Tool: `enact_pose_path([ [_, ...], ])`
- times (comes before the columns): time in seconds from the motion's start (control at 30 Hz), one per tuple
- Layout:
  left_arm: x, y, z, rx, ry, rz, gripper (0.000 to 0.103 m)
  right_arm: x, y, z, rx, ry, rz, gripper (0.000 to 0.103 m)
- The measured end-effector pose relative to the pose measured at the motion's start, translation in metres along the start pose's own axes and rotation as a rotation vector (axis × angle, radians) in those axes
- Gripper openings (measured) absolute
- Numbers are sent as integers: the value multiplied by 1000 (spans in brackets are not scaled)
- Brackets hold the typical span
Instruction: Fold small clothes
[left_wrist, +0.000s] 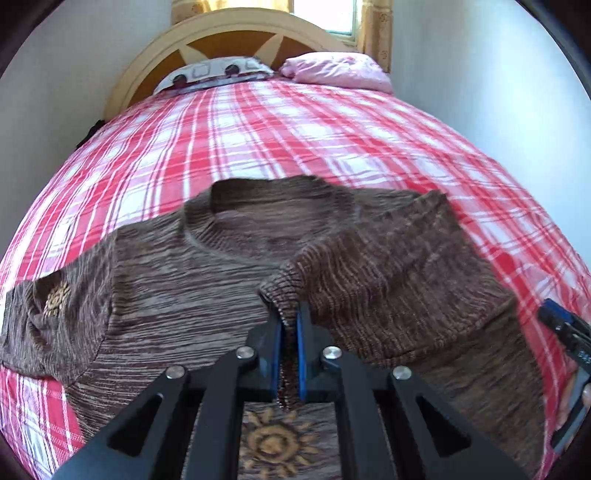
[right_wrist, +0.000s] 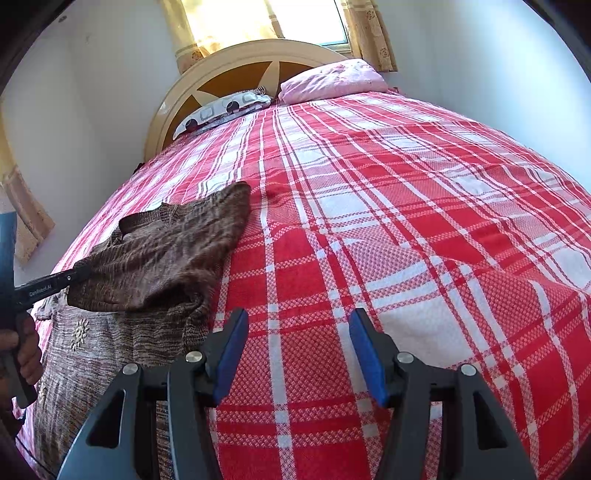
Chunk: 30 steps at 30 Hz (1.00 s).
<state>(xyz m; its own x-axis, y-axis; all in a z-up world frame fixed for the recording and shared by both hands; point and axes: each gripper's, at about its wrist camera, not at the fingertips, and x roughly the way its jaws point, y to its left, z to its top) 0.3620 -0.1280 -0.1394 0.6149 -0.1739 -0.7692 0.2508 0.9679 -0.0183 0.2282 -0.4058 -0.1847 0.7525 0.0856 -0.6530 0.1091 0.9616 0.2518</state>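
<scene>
The brown sweater (left_wrist: 207, 273) lies on the red plaid bedspread (left_wrist: 295, 129), well short of the headboard (left_wrist: 229, 33). The left gripper (left_wrist: 290, 321) pinches its cuff (left_wrist: 284, 291) over the sweater body. Right of the sweater, the right gripper (right_wrist: 298, 332) is spread above bare bedspread.

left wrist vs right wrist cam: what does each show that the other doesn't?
Left wrist only: the left gripper shut on the ribbed sleeve cuff of the brown knit sweater, plus the round neckline and a sun motif on the other sleeve.

Right wrist only: the right gripper open, over bare red-and-white plaid bedspread, gripping nothing, and a hand holding the other gripper's handle.

Both: sweater, bedspread, arched wooden headboard, pink pillow, patterned pillow, curtained window.
</scene>
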Motion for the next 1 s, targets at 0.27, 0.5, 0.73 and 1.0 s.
enact_pose_path([
  [0.27, 18, -3, -13, 19, 34, 49, 15, 0, 3, 0, -15, 2, -7, 60],
  [0.5, 0, 8, -19, 15, -17, 89, 53, -17, 64, 15, -226, -44, 67, 60],
  [0.73, 11, 27, 7, -100, 25, -91, 52, 20, 127, 32, -375, 20, 211, 60],
  [1.0, 29, 30, 18, -182, -5, -150, 13, 60, 118, 18, -303, 131, 182, 60],
])
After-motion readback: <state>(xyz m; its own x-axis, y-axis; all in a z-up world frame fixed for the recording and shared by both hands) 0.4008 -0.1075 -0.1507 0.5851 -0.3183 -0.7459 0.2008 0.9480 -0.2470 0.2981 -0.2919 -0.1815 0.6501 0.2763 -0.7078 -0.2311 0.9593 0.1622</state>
